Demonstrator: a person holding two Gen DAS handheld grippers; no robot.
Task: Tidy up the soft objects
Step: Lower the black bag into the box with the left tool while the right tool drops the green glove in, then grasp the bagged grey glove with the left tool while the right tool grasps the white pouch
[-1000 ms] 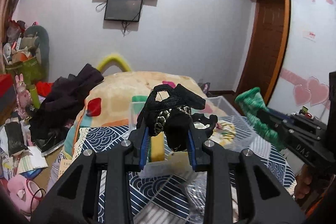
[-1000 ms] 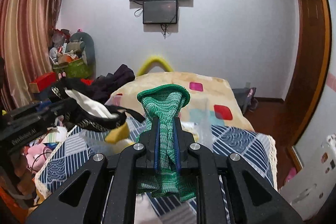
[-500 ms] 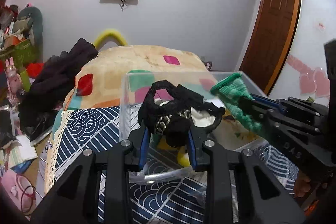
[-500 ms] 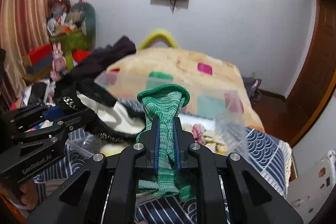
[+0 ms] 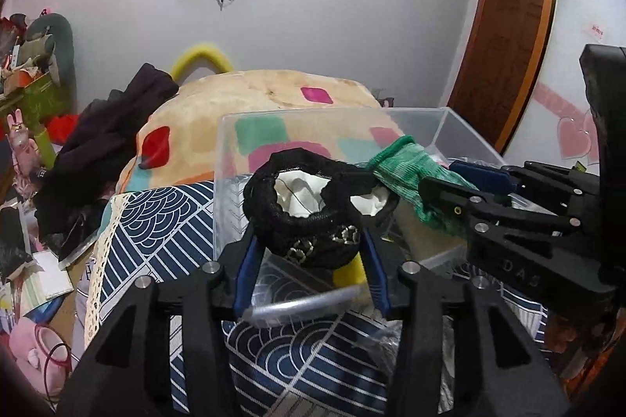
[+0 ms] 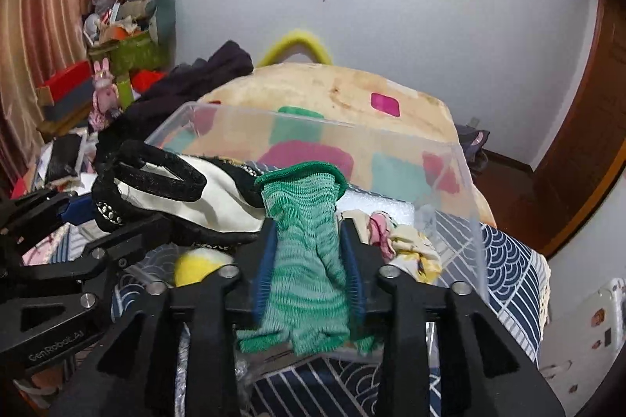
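Observation:
My left gripper [image 5: 309,252] has its jaws spread, with a black and white lace garment [image 5: 309,221] lying between them over the near rim of a clear plastic bin [image 5: 234,143]. My right gripper [image 6: 309,260] also has its jaws spread around a green knit sock [image 6: 305,241], which droops between them over the bin [image 6: 450,162]. The sock [image 5: 407,166] and the right gripper [image 5: 461,194] also show in the left wrist view, touching the garment. The left gripper [image 6: 90,221] shows at the left of the right wrist view. A yellow soft item [image 6: 195,266] and patterned cloths [image 6: 407,245] lie in the bin.
The bin stands on a blue and white patterned cloth [image 5: 156,233]. Behind it is a bed with a beige blanket with coloured squares [image 6: 352,92] and dark clothes [image 5: 109,127]. Clutter and toys [image 6: 117,37] fill the left side. A wooden door [image 5: 504,45] is at the right.
Both grippers have moved forward and down over the bin. Both jaws have widened, so the garment and the sock now sit loosely between them.

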